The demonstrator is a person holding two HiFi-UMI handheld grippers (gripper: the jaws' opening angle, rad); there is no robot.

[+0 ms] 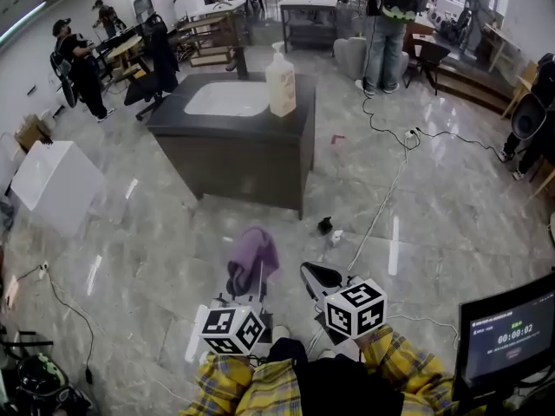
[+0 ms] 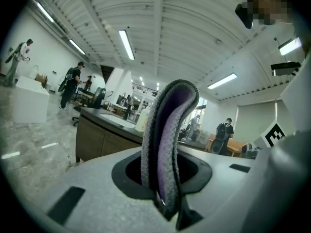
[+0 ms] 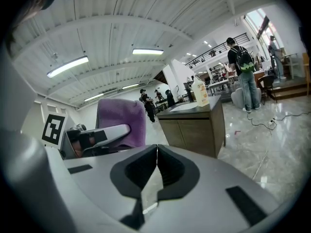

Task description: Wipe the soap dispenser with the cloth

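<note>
You hold two claws: one left claw [image 1: 246, 286] and one right claw [image 1: 314, 276]. Each claw has one cube with black and white squares. That makes two: the left cube [image 1: 232, 329] and the right cube [image 1: 355, 308]. You have one fuzzy purple cloth [image 1: 253, 251].

There is one cream plastic soap bottle with a pump [image 1: 280, 83], one dark surface [image 1: 295, 121] and one white sink [image 1: 227, 99]. There is also one big white box [image 1: 50, 185] and one dark screen [image 1: 507, 334].

Three people show clearly: a person in black [image 1: 76, 66], a person farther back [image 1: 107, 16] and a person with a backpack [image 1: 388, 24].

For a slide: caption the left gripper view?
Left gripper clamps a folded purple cloth; the soap dispenser stands on the dark counter ahead.
</note>
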